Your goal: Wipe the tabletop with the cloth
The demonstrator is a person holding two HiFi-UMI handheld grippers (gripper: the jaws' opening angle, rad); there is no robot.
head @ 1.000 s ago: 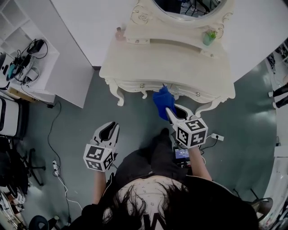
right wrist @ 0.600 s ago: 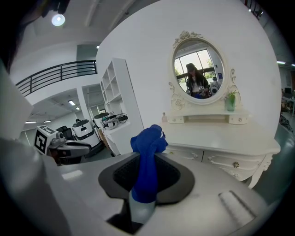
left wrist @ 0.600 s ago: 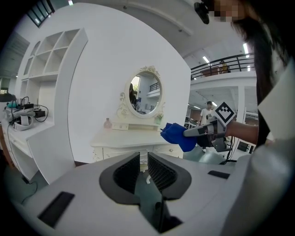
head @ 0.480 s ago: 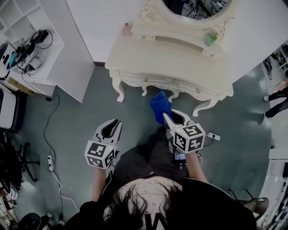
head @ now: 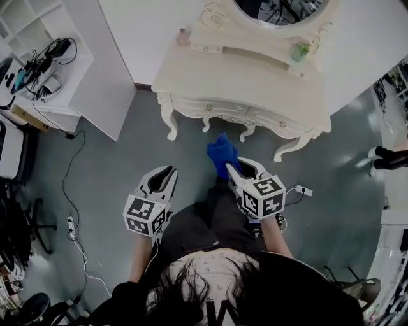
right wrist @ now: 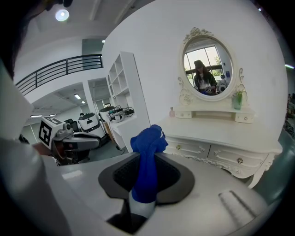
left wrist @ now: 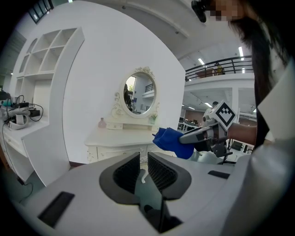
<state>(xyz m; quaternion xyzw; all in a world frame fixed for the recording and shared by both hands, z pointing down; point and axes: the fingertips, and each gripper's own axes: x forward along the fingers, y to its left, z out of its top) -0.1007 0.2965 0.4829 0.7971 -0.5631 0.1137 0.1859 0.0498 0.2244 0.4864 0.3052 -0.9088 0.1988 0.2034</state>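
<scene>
The blue cloth (head: 222,153) hangs bunched from my right gripper (head: 233,167), which is shut on it over the floor, in front of the cream dressing table (head: 255,86) and apart from its front edge. In the right gripper view the cloth (right wrist: 147,143) stands up between the jaws of that gripper (right wrist: 146,162), with the tabletop (right wrist: 221,131) beyond. My left gripper (head: 167,172) is held lower left, near the person's lap, holding nothing. Its pads (left wrist: 156,170) show only a thin slit between them. From there the cloth (left wrist: 171,141) and right gripper (left wrist: 198,136) appear to the right.
An oval mirror (head: 280,9) backs the table, which carries a pink bottle (head: 184,36) and a small green plant (head: 299,51). A white shelf unit (head: 95,76) with cables and devices stands at the left. Cables (head: 73,223) and a power strip (head: 301,191) lie on the grey floor.
My right gripper has drawn back from the table's front edge toward the person, carrying the cloth. The table sits farther off in view. My left gripper has barely shifted.
</scene>
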